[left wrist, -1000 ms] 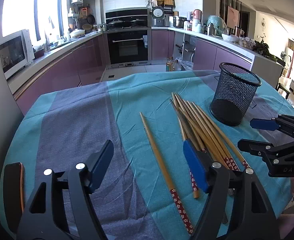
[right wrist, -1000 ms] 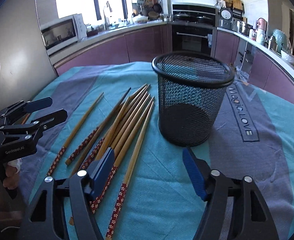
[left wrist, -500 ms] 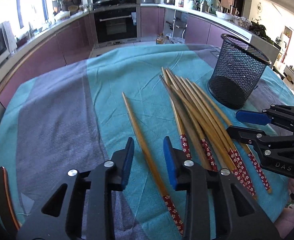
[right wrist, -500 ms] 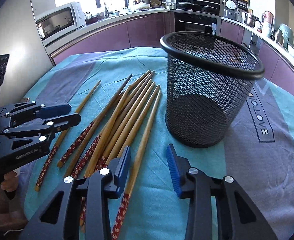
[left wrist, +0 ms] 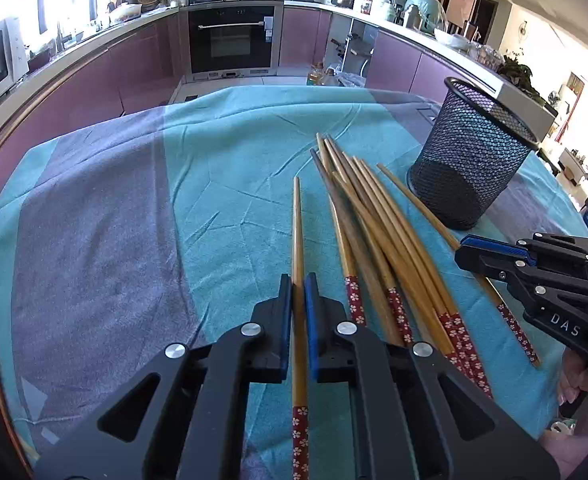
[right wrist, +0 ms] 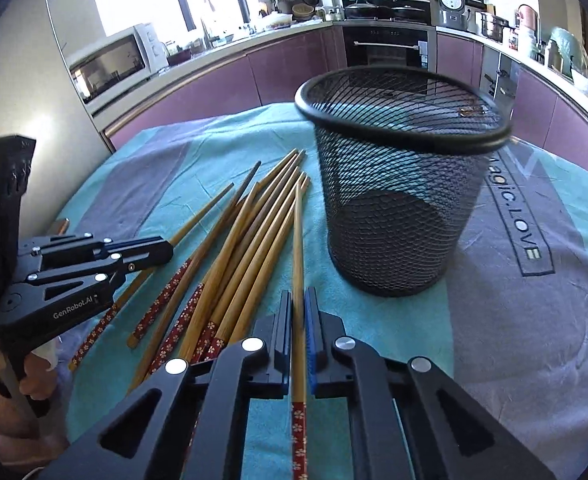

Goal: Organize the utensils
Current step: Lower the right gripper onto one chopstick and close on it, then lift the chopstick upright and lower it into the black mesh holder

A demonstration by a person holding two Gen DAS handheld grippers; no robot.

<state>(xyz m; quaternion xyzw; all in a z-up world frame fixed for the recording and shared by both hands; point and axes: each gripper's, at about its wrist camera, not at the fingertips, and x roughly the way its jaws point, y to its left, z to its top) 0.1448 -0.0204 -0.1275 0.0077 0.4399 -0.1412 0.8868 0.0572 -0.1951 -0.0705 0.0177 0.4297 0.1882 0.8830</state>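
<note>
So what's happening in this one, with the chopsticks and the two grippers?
A person is tidying chopsticks on a teal tablecloth. The left hand-held gripper is shut on one lone chopstick, and the right hand-held gripper is shut on another chopstick at the edge of the chopstick pile. The black mesh holder stands upright and empty; nothing has gone in yet.

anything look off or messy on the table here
The chopsticks lie in a loose, crisscrossed heap on the cloth beside the mesh cup, which stands upright and empty. Nothing looks spilled or broken.
</note>
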